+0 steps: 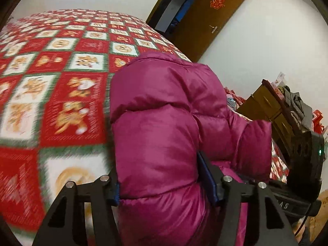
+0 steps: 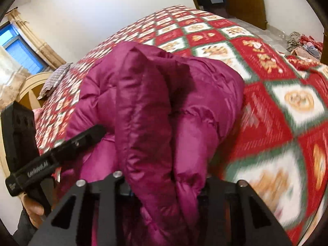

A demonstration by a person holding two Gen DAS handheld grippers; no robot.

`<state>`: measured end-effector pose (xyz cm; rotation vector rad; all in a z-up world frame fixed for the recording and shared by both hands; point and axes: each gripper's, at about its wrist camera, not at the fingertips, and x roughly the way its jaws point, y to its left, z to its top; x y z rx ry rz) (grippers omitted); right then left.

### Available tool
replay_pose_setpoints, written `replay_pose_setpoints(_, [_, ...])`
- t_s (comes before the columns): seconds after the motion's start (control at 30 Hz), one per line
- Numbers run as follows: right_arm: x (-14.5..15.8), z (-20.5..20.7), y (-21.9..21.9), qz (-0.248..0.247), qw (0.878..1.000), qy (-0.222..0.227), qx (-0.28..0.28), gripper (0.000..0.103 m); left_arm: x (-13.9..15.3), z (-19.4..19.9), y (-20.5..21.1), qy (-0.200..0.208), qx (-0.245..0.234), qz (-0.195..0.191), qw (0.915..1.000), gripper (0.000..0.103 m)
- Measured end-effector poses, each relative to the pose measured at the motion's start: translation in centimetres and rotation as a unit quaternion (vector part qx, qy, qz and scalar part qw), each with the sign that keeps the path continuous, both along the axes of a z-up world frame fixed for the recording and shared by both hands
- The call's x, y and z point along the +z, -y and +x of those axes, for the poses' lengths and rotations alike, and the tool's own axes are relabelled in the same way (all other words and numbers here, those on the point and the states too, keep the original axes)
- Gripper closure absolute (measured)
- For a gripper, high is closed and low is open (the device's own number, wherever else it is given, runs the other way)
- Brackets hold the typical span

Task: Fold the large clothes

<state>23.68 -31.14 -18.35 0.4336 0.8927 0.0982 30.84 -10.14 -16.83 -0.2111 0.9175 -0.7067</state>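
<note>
Both tongs are clamped on the puffy magenta jacket [image 1: 164, 127], which is bunched up above the bed [image 1: 61, 78]. The left tongs [image 1: 164, 186] squeeze a thick fold; the right tongs [image 2: 164, 186] pinch a narrower ridge.

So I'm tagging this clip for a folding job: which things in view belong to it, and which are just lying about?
Part of the job:
- magenta puffer jacket
- left gripper, clamped on it
- right gripper, clamped on it
- patterned bedspread beneath

Lying about:
- striped pillow
- wooden cabinet
- grey clothes on it
</note>
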Motion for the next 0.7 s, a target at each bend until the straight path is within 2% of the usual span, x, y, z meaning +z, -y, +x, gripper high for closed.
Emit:
replay_pose_setpoints(0.07, [0.1,-1.5,-1.9,0.001,1.0,0.002,-0.016,0.069,0.6,-1.6,-1.6,0.006,0.003,0.001,1.0,0.044])
replay_pose_setpoints(0.2, [0.9,-4.5,-5.4,0.003,1.0,0.018,-0.002,0.072,1.8,-4.5,-3.9,0.019,0.007,0.001,0.9998,0.045])
replay_pose_setpoints(0.3, [1.5,-6.6,-6.5,0.018,0.999,0.029,-0.003,0.074,2.5,-5.7,-4.9,0.017,0.01,-0.012,0.9997,0.045])
replay_pose_setpoints(0.37, [2.3,-7.8,-6.8,0.011,0.999,0.042,-0.006,0.074,3.0,-6.3,-5.1,0.019,0.007,-0.021,0.9996,0.045])
replay_pose_setpoints(0.53, [4.8,-10.0,-5.2,0.007,0.997,0.076,-0.032,0.074,5.1,-7.0,-3.1,0.033,-0.021,-0.045,0.9982,0.045])
replay_pose_setpoints(0.7, [7.7,-12.3,-1.9,-0.04,0.99,0.103,-0.084,0.074,6.8,-7.5,2.0,0.051,-0.065,-0.047,0.9955,0.045])
